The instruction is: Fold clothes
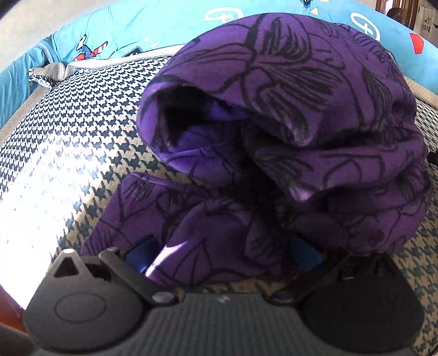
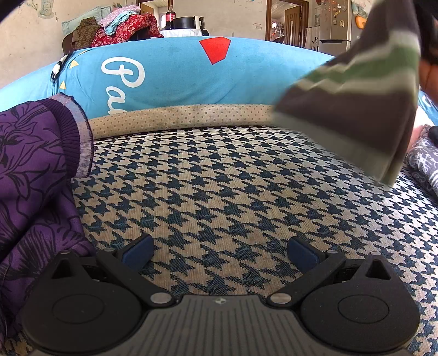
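A purple garment with black flower outlines (image 1: pixel 273 131) lies in a bunched heap on the houndstooth cushion (image 1: pixel 82 142). My left gripper (image 1: pixel 223 254) is open, its blue pads (image 1: pixel 142 256) spread wide with the heap's lower edge lying between them. In the right wrist view the same purple garment (image 2: pixel 35 169) fills the left side, its ribbed cuff (image 2: pixel 79 137) showing. My right gripper (image 2: pixel 220 253) stands open just above the bare cushion (image 2: pixel 232 191), nothing between its fingers. A blurred dark garment with green and pale stripes (image 2: pixel 356 109) hangs at the upper right.
A blue printed bolster (image 2: pixel 169 76) with a dotted beige piping (image 2: pixel 178 117) borders the cushion's far side. A grey patterned cloth (image 2: pixel 424 164) lies at the right edge. Piled clothes (image 2: pixel 117 30) sit behind the bolster, beside a bottle (image 2: pixel 170 16).
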